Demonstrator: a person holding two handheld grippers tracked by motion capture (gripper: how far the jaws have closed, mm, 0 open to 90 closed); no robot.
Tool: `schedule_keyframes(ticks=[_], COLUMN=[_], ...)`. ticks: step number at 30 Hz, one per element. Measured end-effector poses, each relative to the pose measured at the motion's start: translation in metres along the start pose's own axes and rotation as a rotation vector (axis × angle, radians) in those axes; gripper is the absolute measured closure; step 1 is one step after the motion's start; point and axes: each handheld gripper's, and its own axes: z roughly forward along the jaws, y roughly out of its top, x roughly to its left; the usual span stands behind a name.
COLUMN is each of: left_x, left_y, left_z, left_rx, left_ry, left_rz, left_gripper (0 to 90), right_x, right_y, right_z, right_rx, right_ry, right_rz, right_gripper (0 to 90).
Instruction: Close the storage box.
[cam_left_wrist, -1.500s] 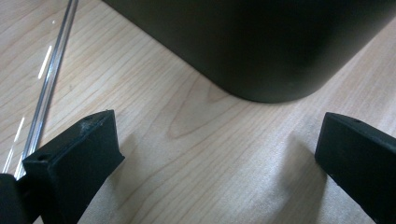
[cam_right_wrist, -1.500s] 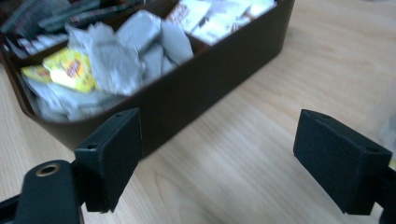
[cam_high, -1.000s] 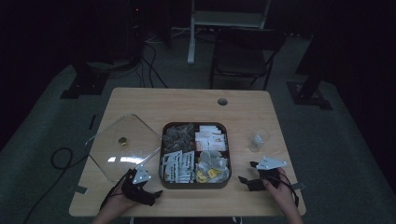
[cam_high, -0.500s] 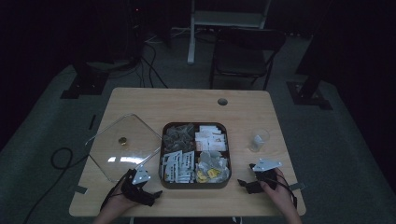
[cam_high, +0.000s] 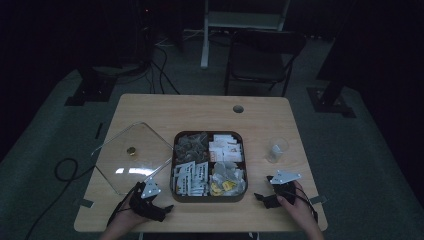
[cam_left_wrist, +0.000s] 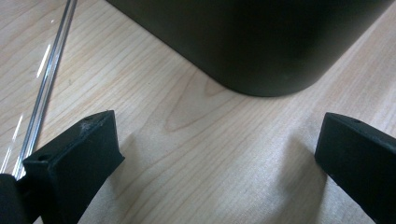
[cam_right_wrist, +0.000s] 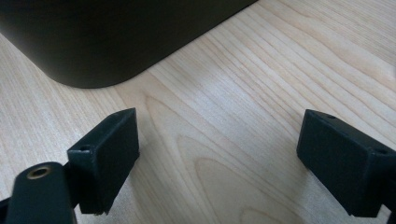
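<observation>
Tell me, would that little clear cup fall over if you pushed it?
Probably. The cup looks thin, see-through and empty, so likely light. It stands upright alone on the bare table, so a push might slide or tip it.

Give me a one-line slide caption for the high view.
Both open grippers, left gripper and right gripper, rest beside a four-compartment tray of sachets; clear lid lies left, small glass right.

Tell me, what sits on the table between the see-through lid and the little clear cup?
The dark four-compartment tray of tea bags and sachets sits between the clear lid and the clear cup, as the high view shows.
</observation>
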Motion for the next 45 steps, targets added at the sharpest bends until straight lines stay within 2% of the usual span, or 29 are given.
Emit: schedule_keyframes(ticks=[5, 7, 10, 23, 33, 45], left_x=[-0.001, 0.001, 0.006, 0.021, 0.039, 0.07], left_y=[0.002, 0.003, 0.005, 0.012, 0.012, 0.014], left_z=[-0.002, -0.005, -0.012, -0.027, -0.039, -0.047], left_rx=[0.03, 0.031, 0.012, -0.005, -0.04, -0.106], left_ry=[0.002, 0.016, 0.019, 0.039, 0.098, 0.253], left_rz=[-0.005, -0.014, -0.045, -0.112, -0.175, -0.262], left_gripper=[0.6, 2.8, 2.9, 2.9, 3.0, 3.0], right_x=[0.0, 0.0, 0.0, 0.0, 0.0, 0.0], right_y=[0.0, 0.0, 0.0, 0.0, 0.0, 0.0], right_z=[0.0, 0.0, 0.0, 0.0, 0.0, 0.0], right_rx=[0.0, 0.0, 0.0, 0.0, 0.001, 0.001], right_ry=[0.0, 0.0, 0.0, 0.0, 0.0, 0.0], right_rz=[0.0, 0.0, 0.001, 0.001, 0.001, 0.0], right_gripper=[12.6, 12.6, 12.6, 12.6, 12.6, 12.6])
